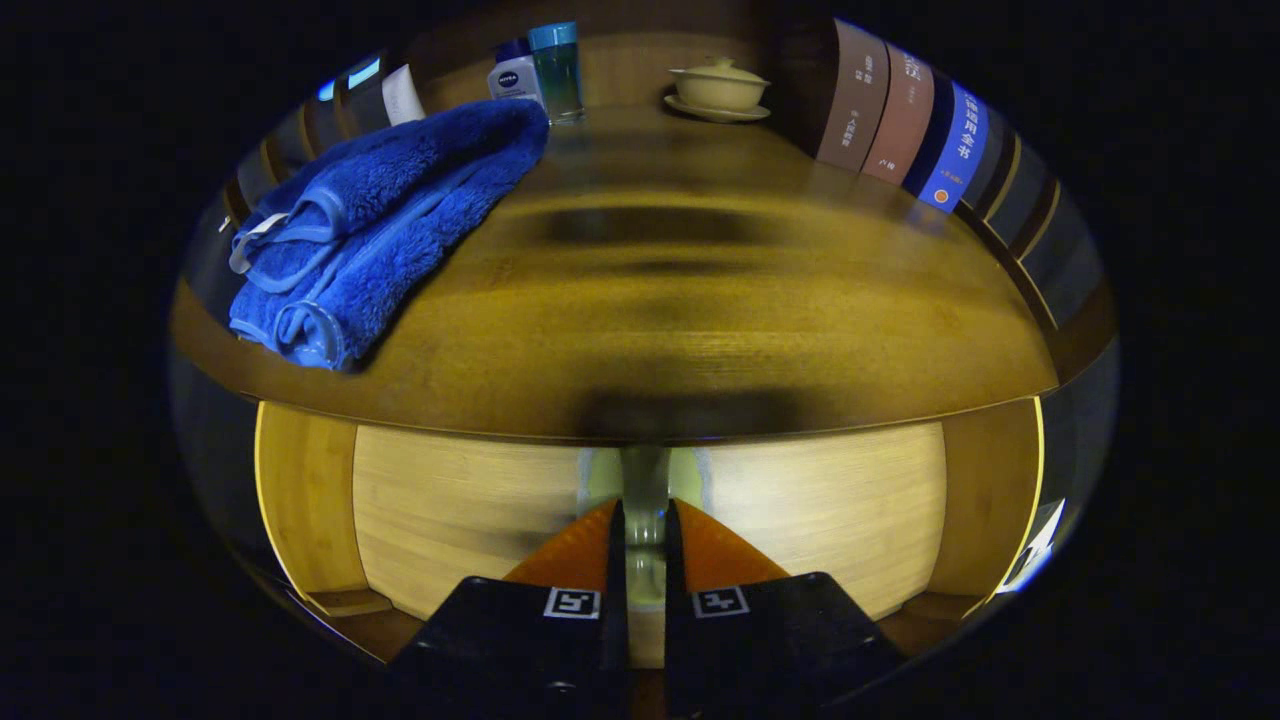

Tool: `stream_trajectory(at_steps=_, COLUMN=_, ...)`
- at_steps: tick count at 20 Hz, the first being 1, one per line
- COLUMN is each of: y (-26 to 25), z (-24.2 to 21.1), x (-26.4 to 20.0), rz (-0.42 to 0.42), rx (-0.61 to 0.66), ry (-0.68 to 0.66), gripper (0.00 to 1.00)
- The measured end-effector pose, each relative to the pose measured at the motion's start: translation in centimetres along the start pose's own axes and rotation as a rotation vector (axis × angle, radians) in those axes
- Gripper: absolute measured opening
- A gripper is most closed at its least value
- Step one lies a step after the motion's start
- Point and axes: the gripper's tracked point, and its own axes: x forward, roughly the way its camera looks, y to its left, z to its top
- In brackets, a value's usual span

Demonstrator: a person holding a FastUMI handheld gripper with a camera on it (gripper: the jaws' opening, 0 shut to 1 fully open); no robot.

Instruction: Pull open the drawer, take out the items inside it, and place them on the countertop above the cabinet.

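At drawer front (800, 505), gripper (645, 520) nearly closed, clamps handle (645, 470); blue towel (385, 225) on countertop (700, 300), 10 o'clock.

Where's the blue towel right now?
In the gripper view the blue towel lies folded on the left of the countertop, beyond the gripper, just before the two bottles at the back.

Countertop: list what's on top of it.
On the countertop: blue towel, two bottles, lidded bowl, books. Drawer contents hidden; gripper shut on handle.
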Motion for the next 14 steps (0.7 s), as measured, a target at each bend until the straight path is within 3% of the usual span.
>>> stream_trajectory(at_steps=7, y=0.4, z=-0.8, x=-1.4, rz=0.021, rx=-0.017, ry=-0.002, gripper=0.19)
stream_trajectory(at_steps=14, y=0.2, z=-2.9, x=-9.4, rz=0.069, rx=-0.005, ry=-0.169, gripper=0.19)
